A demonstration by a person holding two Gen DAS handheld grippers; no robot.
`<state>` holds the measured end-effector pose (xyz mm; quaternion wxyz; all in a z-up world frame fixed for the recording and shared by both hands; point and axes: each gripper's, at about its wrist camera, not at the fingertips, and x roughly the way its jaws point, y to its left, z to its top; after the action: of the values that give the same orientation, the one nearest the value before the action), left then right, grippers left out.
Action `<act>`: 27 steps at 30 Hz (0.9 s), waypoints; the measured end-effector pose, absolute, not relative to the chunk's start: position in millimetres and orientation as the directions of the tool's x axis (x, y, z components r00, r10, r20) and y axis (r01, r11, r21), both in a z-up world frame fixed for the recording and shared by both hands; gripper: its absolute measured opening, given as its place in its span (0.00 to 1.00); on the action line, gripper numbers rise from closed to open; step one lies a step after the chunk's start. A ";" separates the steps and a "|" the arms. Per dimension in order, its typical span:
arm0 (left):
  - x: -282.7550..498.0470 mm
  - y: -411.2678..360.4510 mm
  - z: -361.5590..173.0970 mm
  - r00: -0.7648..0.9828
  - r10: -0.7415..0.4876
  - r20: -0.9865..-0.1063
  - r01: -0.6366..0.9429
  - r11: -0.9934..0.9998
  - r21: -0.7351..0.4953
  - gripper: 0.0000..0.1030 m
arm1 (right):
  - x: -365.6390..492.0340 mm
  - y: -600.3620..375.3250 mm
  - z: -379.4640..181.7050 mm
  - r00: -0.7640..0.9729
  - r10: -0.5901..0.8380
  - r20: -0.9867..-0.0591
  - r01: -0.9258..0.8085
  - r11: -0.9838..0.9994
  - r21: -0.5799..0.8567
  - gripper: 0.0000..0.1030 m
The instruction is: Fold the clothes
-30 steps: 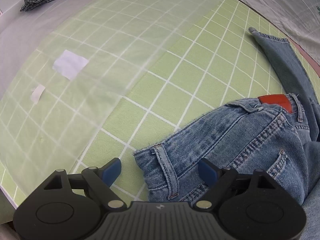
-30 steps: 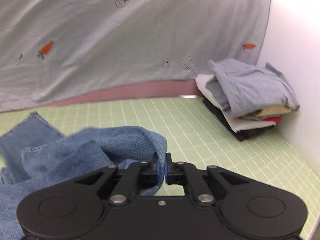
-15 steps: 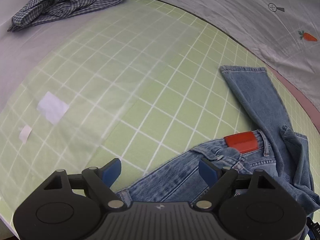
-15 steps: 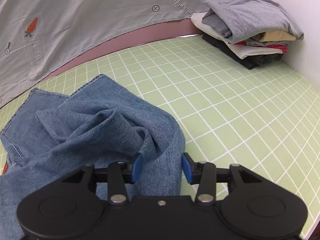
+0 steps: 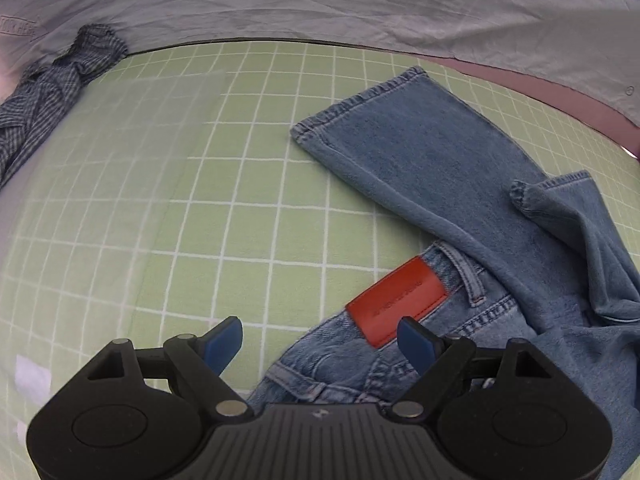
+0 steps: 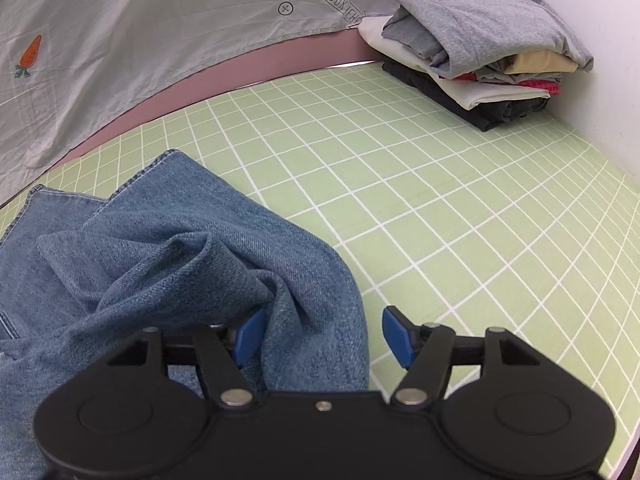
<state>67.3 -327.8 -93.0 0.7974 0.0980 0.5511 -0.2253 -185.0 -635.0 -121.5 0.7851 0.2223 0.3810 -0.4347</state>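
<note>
Blue jeans (image 5: 432, 168) lie crumpled on the green checked sheet (image 5: 200, 200), one leg stretched toward the back, a red leather patch (image 5: 396, 304) on the waistband. My left gripper (image 5: 320, 344) is open just above the waistband, the patch beside its right finger. In the right wrist view the jeans (image 6: 160, 252) lie bunched in folds. My right gripper (image 6: 324, 336) is open, with a loose denim fold lying between its spread fingers.
A stack of folded clothes (image 6: 476, 48) sits at the far right corner against the white wall. A crumpled checked shirt (image 5: 52, 88) lies at the far left. A grey carrot-print sheet (image 6: 140, 40) runs along the back.
My right gripper, shut on the denim a second ago, has opened and let the fold drop. The left gripper stayed open and swung right along the waistband, bringing the red patch and trouser leg into view.
</note>
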 end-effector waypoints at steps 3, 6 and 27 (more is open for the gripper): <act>70.1 -348.1 -96.0 0.261 -0.297 -0.919 0.522 0.844 -0.124 0.82 | -180.0 -636.2 -128.0 0.317 -0.502 -0.805 0.852 0.523 0.010 0.65; 69.8 -372.7 -104.3 0.238 -0.311 -0.920 0.576 0.808 -0.124 0.82 | -174.4 -635.7 -134.7 0.300 -0.493 -0.817 0.846 0.533 -0.011 0.65; 47.6 -407.2 -107.0 0.322 -0.331 -0.887 0.631 0.773 -0.060 0.03 | -164.9 -638.1 -137.3 0.283 -0.493 -0.823 0.828 0.559 -0.050 0.66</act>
<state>47.6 -407.2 -107.0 0.7991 0.1503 0.4982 -0.3011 -164.9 -638.1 -137.3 0.7759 0.1988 0.4212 -0.4255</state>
